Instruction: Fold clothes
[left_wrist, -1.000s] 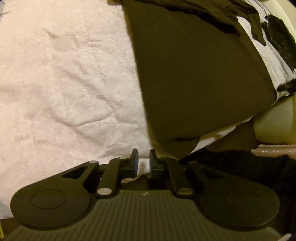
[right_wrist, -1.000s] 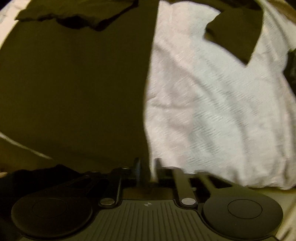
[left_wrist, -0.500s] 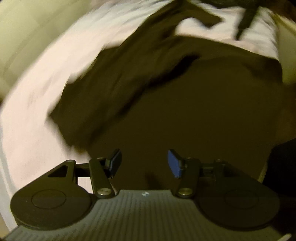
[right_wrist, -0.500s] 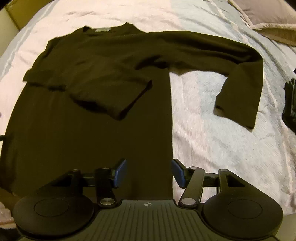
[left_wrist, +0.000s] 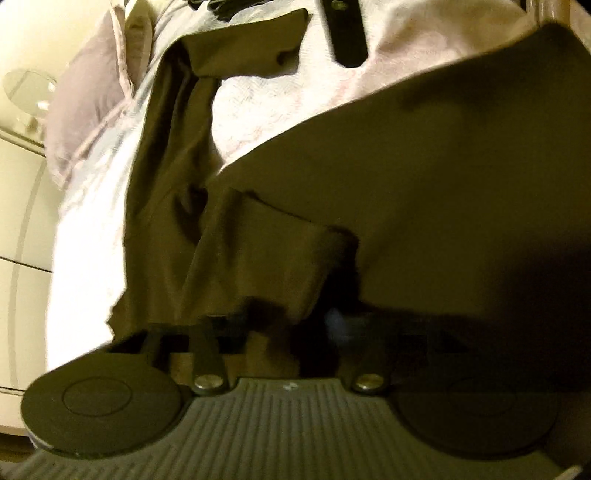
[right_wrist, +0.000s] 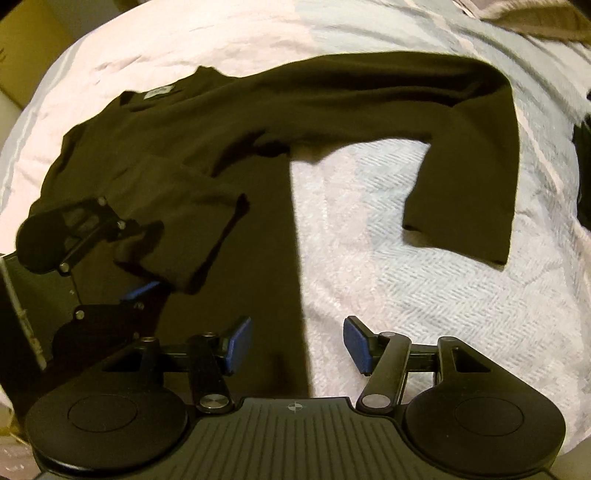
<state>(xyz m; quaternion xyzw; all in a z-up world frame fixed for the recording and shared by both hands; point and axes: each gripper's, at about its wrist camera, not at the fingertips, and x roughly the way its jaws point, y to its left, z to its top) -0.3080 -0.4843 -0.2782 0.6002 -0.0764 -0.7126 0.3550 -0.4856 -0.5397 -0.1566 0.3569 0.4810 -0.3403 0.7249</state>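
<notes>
A dark long-sleeved shirt (right_wrist: 207, 140) lies flat on a white bedspread (right_wrist: 424, 295). One sleeve (right_wrist: 469, 184) stretches to the right and bends down. The other sleeve's cuff (right_wrist: 177, 229) is folded over the body. In the right wrist view my left gripper (right_wrist: 147, 254) is open, its jaws on either side of that cuff. In the left wrist view the cuff (left_wrist: 266, 258) lies right in front of my left gripper (left_wrist: 291, 317). My right gripper (right_wrist: 297, 343) is open and empty above the shirt's right side edge near the hem.
A pillow (left_wrist: 88, 103) lies at the head of the bed. A round glass table (left_wrist: 26, 92) stands beside it. A black strap (left_wrist: 343, 29) lies on the bedspread beyond the shirt. Another dark item (right_wrist: 583, 166) sits at the right edge.
Both grippers let go of the shirt's hem corners and opened. The left gripper moved up the shirt to the folded sleeve cuff. The right gripper rose and pulled back slightly.
</notes>
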